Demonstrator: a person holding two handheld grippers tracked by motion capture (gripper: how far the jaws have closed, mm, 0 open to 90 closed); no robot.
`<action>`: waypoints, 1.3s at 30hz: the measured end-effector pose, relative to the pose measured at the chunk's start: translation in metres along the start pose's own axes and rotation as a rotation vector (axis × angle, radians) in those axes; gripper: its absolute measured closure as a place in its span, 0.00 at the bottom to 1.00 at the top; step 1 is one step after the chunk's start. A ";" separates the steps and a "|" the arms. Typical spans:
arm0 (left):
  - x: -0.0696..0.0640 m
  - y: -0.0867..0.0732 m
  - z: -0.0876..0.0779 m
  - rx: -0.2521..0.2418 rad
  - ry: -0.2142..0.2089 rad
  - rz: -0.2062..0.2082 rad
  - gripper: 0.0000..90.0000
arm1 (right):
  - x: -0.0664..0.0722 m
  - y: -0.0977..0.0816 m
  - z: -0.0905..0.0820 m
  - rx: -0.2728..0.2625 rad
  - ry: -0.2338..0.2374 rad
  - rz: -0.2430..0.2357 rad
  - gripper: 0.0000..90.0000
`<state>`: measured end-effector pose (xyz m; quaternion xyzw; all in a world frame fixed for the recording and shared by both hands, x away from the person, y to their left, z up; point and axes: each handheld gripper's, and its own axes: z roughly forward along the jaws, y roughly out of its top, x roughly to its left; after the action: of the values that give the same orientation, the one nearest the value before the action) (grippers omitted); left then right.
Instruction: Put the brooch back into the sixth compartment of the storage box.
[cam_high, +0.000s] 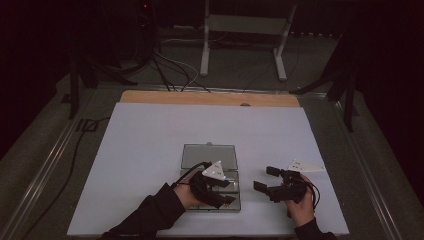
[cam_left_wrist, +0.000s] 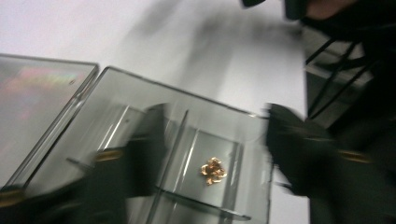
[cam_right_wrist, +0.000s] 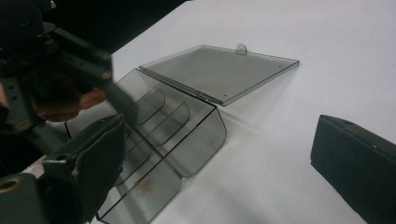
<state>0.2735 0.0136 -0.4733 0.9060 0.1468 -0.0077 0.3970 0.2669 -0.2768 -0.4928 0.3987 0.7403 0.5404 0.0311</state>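
A smoky clear compartment box lies open on the white table, its lid folded flat behind it. My left gripper hovers over the box with its jaws apart. In the left gripper view a small gold-coloured ornament rests on the floor of one compartment, between the jaws of the left gripper and touching neither. To the right of the box my right gripper stands open with nothing in it. The right gripper view shows the right gripper facing the box and lid.
The white table top has free room left, behind and right of the box. A wooden strip runs along its far edge. Beyond it, cables and a metal stand sit on the dark floor.
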 end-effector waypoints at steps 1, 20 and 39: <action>-0.001 0.000 0.000 0.004 0.021 0.007 0.29 | 0.000 0.000 0.000 -0.001 0.000 0.000 0.04; 0.005 0.002 -0.018 -0.047 -0.010 -0.036 0.02 | 0.001 0.000 0.000 -0.004 0.003 -0.004 0.04; 0.020 0.001 -0.042 -0.079 0.044 -0.071 0.02 | 0.003 0.001 0.000 -0.005 0.008 -0.003 0.04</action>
<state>0.2887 0.0486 -0.4459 0.8839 0.1875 0.0038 0.4285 0.2657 -0.2752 -0.4909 0.3953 0.7396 0.5440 0.0297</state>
